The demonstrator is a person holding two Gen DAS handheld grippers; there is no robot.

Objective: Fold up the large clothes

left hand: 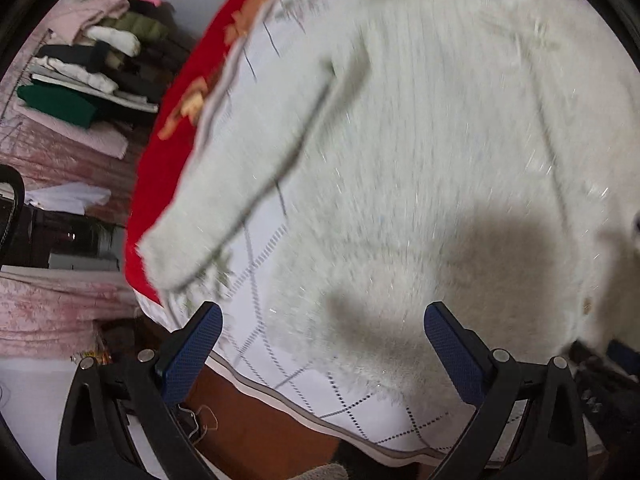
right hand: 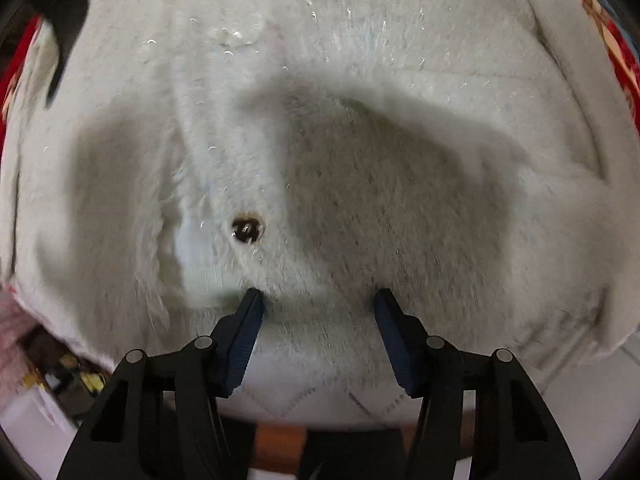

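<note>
Both hand-held grippers, left (left hand: 322, 320) and right (right hand: 318, 300), gape empty over blurred sweater (left hand: 440, 140)

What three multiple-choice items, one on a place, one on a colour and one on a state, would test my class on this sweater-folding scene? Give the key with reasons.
1. Where does the sweater's sleeve lie in the left wrist view?
A. Stretched out to the left, toward the red blanket
B. Tucked under the body
C. Hanging off the near edge

2. What colour is the sweater?
A. Green
B. Fluffy white
C. Pink

3. How do the two grippers stand?
A. Both shut on cloth
B. One open, one shut
C. Both open, holding nothing

Key: 1 A, the sleeve reaches left, its cuff over the red blanket. 2 B, the sweater is pale and furry, with a dark button. 3 C, the left gripper and right gripper show spread fingers with nothing gripped between them.
</note>
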